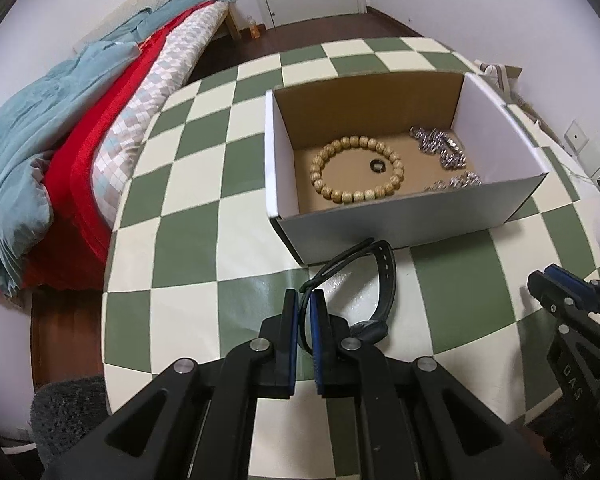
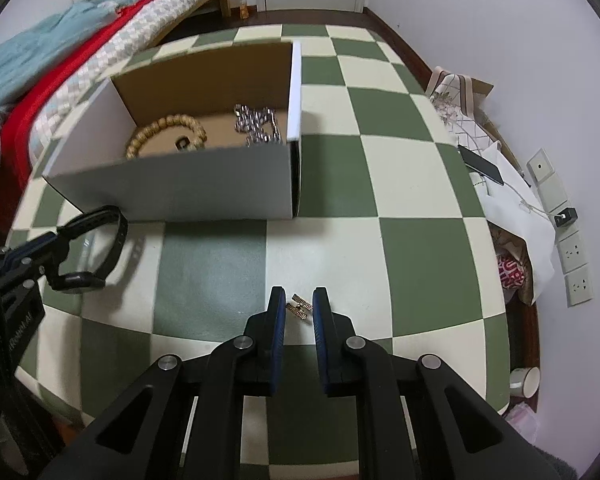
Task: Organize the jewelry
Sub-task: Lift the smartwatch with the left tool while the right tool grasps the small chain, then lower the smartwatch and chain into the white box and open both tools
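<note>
A white cardboard box (image 1: 384,222) stands on the green and cream checked table (image 1: 192,248). It holds a wooden bead bracelet (image 1: 356,168), a small dark ring (image 1: 377,165) and silver chain jewelry (image 1: 440,146). My left gripper (image 1: 305,300) is shut on the strap of a black watch (image 1: 384,280) just in front of the box; it also shows in the right wrist view (image 2: 100,248). My right gripper (image 2: 299,304) is open, its fingers on either side of small gold earrings (image 2: 299,306) on the table. The box also shows in the right wrist view (image 2: 180,188).
A bed with red and blue bedding (image 1: 60,140) lies left of the table. A phone (image 2: 480,164), white cloth (image 2: 516,208) and bags sit at the table's right edge. Wall sockets (image 2: 572,252) and a mug (image 2: 524,380) are at the right.
</note>
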Motion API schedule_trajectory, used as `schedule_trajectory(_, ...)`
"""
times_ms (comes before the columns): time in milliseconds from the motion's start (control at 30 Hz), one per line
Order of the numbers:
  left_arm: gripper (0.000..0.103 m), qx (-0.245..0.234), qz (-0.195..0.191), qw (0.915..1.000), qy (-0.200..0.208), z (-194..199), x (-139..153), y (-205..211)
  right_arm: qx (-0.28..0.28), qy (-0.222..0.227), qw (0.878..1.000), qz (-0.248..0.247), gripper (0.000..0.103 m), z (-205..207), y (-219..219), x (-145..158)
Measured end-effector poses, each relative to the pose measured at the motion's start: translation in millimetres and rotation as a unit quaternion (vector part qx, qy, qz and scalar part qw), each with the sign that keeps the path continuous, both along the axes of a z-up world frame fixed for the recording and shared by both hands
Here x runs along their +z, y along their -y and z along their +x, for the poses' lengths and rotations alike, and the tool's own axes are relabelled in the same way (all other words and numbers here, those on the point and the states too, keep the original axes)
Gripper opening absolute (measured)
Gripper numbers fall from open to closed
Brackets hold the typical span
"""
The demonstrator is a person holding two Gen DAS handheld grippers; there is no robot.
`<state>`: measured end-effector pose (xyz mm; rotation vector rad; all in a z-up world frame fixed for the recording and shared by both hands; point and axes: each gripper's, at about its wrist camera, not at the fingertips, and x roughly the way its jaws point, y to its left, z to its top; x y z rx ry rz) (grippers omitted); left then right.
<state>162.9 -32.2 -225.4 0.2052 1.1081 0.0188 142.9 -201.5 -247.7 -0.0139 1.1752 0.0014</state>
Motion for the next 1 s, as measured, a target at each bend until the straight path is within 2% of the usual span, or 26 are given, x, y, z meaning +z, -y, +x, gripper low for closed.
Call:
schedule_trajectory(367,0.003,0.0,-0.018,0.9985,0.052,-5,54,-2,-0.002,0.061,0.998,0.022,0.014,0,3,64)
schedule_trajectory(633,0.002,0.004,-0.038,0.9945,0.098,14,96,-4,0.005,0.1,0.995,0.026,0.014,12,-1,108)
schedule_trajectory(833,0.002,0.006,-0.047,0.9922,0.116,45,113,-6,0.009,0.111,0.993,0.029,0.014,31,-3,121)
schedule_trajectory(1000,0.002,0.012,-0.048,0.9934,0.104,75,104,-8,0.019,0.099,0.994,0.031,0.014,57,-9,115)
